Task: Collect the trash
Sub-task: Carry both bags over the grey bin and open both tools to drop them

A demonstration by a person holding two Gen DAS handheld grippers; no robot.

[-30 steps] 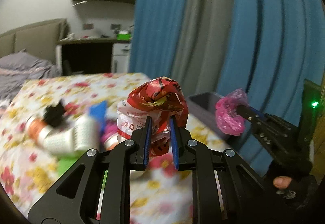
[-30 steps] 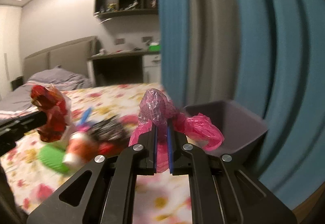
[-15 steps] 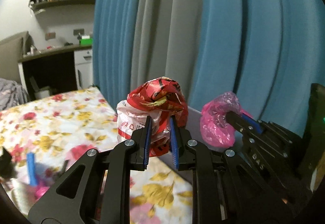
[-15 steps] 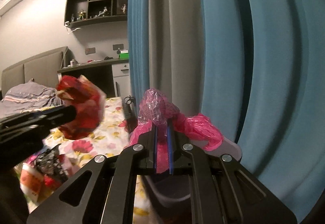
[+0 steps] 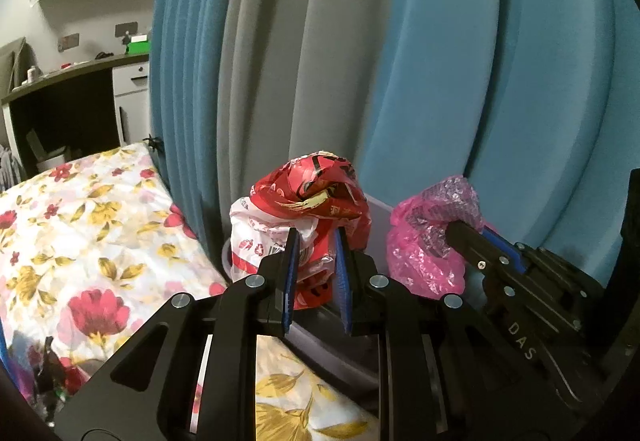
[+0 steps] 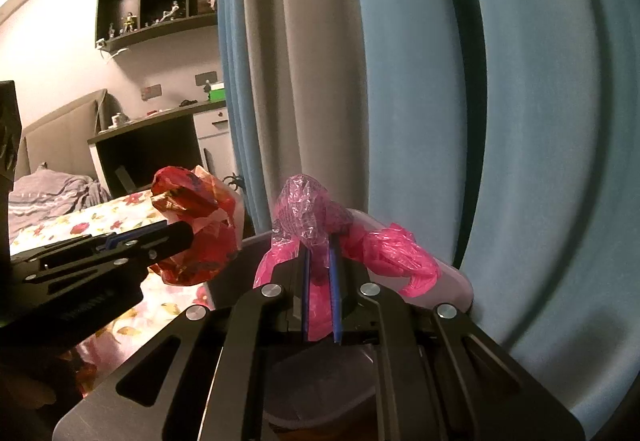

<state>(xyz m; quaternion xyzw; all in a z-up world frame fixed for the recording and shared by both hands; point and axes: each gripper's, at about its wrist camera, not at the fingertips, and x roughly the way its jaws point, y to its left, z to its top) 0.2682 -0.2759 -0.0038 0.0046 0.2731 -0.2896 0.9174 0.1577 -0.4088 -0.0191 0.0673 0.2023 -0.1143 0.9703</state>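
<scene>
My left gripper (image 5: 315, 281) is shut on a crumpled red and white plastic bag (image 5: 304, 201) and holds it above the near rim of a grey trash bin (image 5: 376, 207). My right gripper (image 6: 320, 293) is shut on a crumpled pink plastic bag (image 6: 308, 213) and holds it over the same bin (image 6: 320, 389), whose inside shows below the fingers. The pink bag (image 5: 428, 245) sits just right of the red one in the left wrist view. The red bag (image 6: 196, 225) and the left gripper (image 6: 188, 233) show at the left of the right wrist view.
A bed with a floral sheet (image 5: 80, 225) lies to the left of the bin, with dark litter (image 5: 48, 369) at its near edge. Blue and grey curtains (image 5: 400, 61) hang right behind the bin. A desk and shelves (image 6: 152, 129) stand at the far wall.
Both grippers have swung right, away from the litter on the bed, and closer to the bin. Each still grips its bag. The bags now hang over the bin.
</scene>
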